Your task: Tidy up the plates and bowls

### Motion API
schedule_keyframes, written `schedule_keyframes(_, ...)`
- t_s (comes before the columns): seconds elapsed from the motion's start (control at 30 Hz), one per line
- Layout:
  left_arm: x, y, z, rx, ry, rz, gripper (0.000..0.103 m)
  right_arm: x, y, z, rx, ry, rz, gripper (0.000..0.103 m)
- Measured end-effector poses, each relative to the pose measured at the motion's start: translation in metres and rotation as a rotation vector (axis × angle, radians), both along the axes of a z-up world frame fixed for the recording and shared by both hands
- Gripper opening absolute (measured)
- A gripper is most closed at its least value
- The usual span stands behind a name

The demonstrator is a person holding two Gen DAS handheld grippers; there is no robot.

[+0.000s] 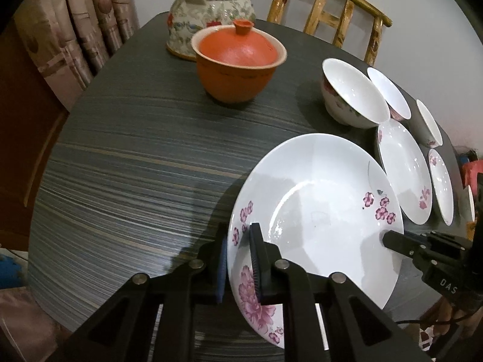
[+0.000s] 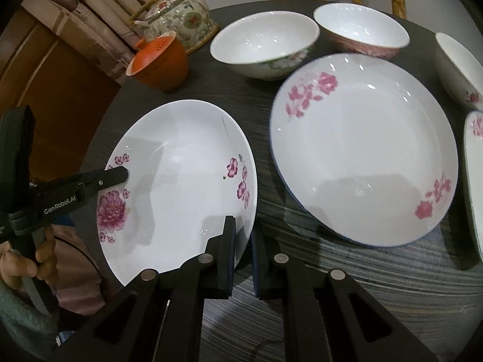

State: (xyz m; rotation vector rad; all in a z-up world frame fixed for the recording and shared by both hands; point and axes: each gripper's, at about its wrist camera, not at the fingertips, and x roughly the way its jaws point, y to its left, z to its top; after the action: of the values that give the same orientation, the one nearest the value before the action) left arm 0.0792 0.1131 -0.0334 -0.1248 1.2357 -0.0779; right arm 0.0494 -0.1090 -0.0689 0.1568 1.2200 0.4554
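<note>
A white plate with purple flowers [image 1: 317, 211] is held tilted above the dark table by both grippers. My left gripper [image 1: 238, 259] is shut on its near-left rim. My right gripper [image 2: 243, 241] is shut on its opposite rim; the plate shows in the right wrist view [image 2: 181, 187]. The right gripper's finger [image 1: 398, 241] shows at the plate's right edge in the left wrist view, and the left gripper's finger [image 2: 111, 176] shows on the plate in the right wrist view. A larger pink-flowered plate [image 2: 362, 150] lies flat to the right, with several white bowls [image 2: 262, 42] behind it.
An orange lidded cup [image 1: 238, 63] and a floral teapot [image 1: 208, 9] stand at the far side of the table [image 1: 135, 166]. A wooden chair [image 1: 332, 6] stands behind. More plates [image 1: 440, 184] and bowls [image 1: 353, 93] line the right edge. Curtains hang at left.
</note>
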Motion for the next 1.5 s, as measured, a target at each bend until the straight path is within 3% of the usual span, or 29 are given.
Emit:
schedule_keyframes(0.5,0.011,0.027,0.0,0.038,-0.011,0.039,0.015,0.013,0.031,0.003,0.006,0.012,0.019,0.01)
schedule_keyframes(1.5,0.016,0.039,-0.008,0.053,-0.013,0.054,0.018,0.001,0.041,-0.003,0.011,0.026,0.021,0.013)
